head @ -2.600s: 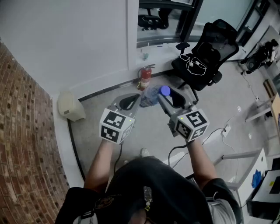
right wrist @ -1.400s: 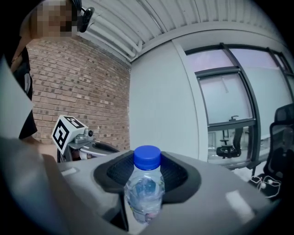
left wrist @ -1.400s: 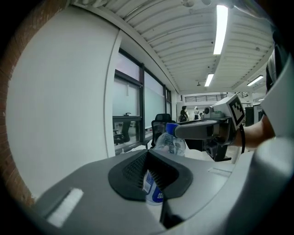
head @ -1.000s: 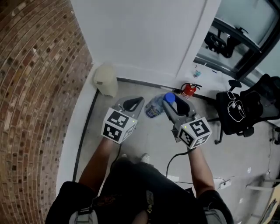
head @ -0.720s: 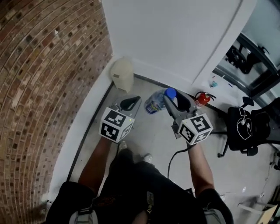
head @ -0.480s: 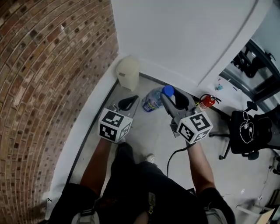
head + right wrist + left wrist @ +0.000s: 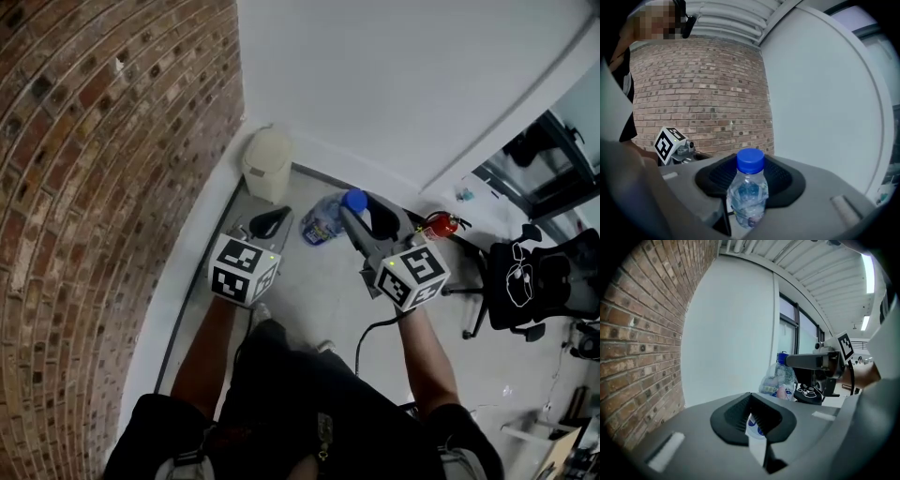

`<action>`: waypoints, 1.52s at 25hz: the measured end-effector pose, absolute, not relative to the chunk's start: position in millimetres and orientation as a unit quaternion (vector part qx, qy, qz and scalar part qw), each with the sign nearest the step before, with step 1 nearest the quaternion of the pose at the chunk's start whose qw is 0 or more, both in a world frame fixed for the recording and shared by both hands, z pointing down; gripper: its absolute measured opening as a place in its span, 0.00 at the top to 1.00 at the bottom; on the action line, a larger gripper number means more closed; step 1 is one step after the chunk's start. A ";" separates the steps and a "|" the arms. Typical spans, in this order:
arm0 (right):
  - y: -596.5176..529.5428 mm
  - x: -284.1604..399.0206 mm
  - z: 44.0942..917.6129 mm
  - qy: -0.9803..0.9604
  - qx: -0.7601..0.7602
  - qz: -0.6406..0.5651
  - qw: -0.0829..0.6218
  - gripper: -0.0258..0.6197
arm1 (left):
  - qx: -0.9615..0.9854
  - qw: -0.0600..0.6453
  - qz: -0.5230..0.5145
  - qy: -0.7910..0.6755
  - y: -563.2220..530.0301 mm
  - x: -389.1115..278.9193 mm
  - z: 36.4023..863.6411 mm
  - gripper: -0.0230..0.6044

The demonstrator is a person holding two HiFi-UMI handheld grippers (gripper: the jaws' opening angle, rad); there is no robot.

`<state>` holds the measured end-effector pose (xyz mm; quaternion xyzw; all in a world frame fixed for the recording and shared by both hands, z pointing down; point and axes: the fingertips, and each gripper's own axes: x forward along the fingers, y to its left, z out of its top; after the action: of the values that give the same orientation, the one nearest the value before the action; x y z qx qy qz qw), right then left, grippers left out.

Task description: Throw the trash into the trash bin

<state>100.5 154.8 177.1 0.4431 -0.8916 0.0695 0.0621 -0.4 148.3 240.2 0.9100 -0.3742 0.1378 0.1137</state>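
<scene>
Right gripper (image 7: 364, 214) clamps one bottle (image 7: 323, 223) | left gripper (image 7: 267, 223) pinches one white scrap (image 7: 754, 427) | one trash bin (image 7: 266, 165) far | grey floor (image 7: 319, 281), brick wall (image 7: 94, 187) left

The person has walked to the corner by the brick wall (image 7: 98, 141); the trash bin (image 7: 267, 165) now stands ahead of the left gripper (image 7: 269, 222).
</scene>
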 end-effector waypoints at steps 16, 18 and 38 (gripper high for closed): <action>10.0 50.5 240.5 -0.877 0.452 0.119 0.112 0.68 | 0.892 0.145 0.185 -0.387 2.1 -69.8 300.7 0.95; -13.3 48.0 252.6 -0.880 0.444 0.117 0.123 0.68 | 0.888 0.132 0.207 -0.388 -18.3 -67.8 309.5 0.95; -183.9 55.9 436.4 -0.880 0.394 0.205 0.170 0.68 | 0.807 0.226 0.348 -0.421 -192.2 -71.3 572.5 0.95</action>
<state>55.9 -183.9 436.4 0.3940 -0.8796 0.2055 0.1699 -71.3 -192.2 572.5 0.8068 -0.4209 0.3477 0.2258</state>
